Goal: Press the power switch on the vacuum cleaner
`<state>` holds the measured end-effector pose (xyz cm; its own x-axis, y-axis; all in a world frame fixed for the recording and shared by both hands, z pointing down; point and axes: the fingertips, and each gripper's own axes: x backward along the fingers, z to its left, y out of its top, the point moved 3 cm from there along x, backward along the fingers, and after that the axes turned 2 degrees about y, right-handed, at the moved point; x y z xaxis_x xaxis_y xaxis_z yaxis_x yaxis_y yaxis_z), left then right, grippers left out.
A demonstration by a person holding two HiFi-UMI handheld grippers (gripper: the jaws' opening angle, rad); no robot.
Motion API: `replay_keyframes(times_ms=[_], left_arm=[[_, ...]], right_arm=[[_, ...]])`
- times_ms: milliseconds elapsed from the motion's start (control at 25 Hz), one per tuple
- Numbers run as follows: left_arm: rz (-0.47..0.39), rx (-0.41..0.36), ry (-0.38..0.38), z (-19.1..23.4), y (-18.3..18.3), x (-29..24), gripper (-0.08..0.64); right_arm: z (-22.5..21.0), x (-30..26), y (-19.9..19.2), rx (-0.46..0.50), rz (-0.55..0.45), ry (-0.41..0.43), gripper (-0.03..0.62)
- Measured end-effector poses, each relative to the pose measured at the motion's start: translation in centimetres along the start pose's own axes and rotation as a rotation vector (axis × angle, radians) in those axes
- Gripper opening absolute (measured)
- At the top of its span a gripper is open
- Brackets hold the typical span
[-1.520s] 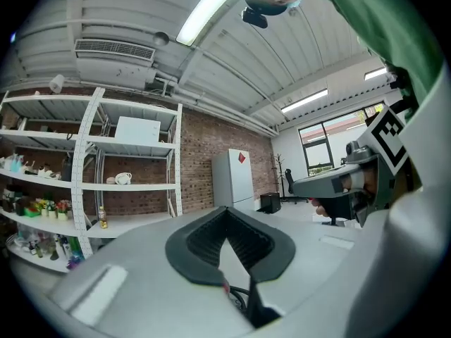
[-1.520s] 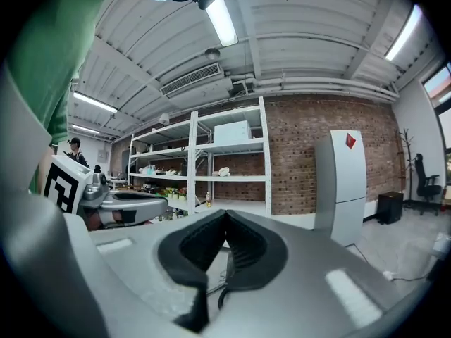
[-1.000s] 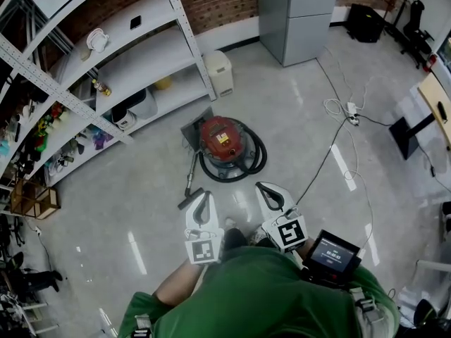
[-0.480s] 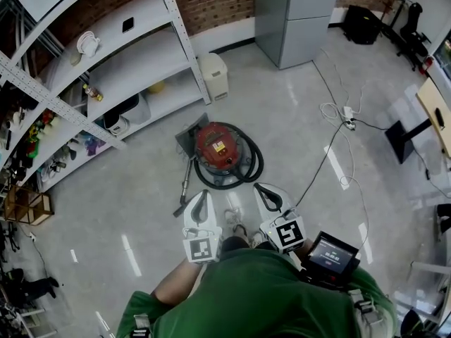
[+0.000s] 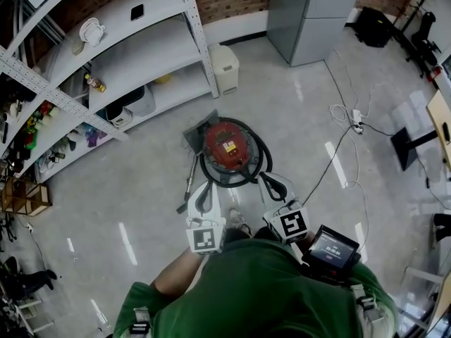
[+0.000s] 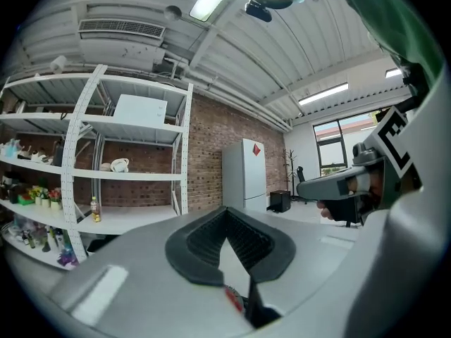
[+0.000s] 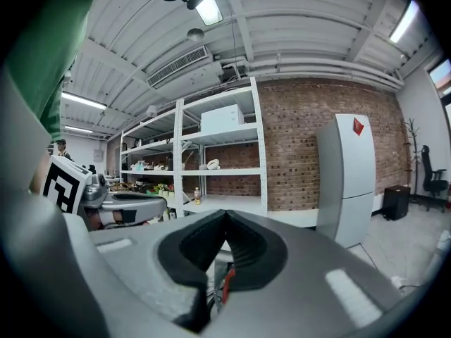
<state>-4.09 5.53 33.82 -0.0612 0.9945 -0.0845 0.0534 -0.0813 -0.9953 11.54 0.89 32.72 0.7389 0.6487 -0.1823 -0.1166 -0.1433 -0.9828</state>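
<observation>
In the head view the red vacuum cleaner (image 5: 227, 143) stands on the pale floor, ringed by its black hose (image 5: 262, 159). Both grippers are held low, just short of its near side. My left gripper (image 5: 205, 186) is shut and empty, pointing at the near-left of the vacuum. My right gripper (image 5: 266, 179) is also shut and empty, its tip close to the hose at the near-right. In the left gripper view the jaws (image 6: 225, 211) meet at their tips, with a sliver of red below. The right gripper view shows the same closed jaws (image 7: 225, 214). I cannot make out the power switch.
The vacuum's wand and floor nozzle (image 5: 189, 187) lie left of my left gripper. White shelving (image 5: 141, 55) fills the far left, with a white bin (image 5: 225, 69) and a grey cabinet (image 5: 310, 13) behind. A cable and power strip (image 5: 356, 116) trail on the right.
The person has stepped toward the vacuum, so both grippers now sit much closer to it, nearly at the hose. Both stay shut.
</observation>
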Motion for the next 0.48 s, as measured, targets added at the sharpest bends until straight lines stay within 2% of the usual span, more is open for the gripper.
replay_keyframes(times_ms=[120, 320, 480], left_arm=[[0.013, -0.001, -0.003, 1.6, -0.9, -1.0, 0.008], [-0.006, 0.061, 0.027, 3.8, -1.7, -2.5, 0.008], [0.053, 0.054, 0.055, 5.2, -3.0, -3.7, 0.008]], right_arm=[[0.1, -2.3, 0.0, -0.005, 0.005, -0.007, 0.000], [0.2, -4.9, -0.5, 0.016, 0.030, 0.006, 0.000], [-0.3, -7.1, -0.2, 0.031, 0.050, 0.018, 0.000]])
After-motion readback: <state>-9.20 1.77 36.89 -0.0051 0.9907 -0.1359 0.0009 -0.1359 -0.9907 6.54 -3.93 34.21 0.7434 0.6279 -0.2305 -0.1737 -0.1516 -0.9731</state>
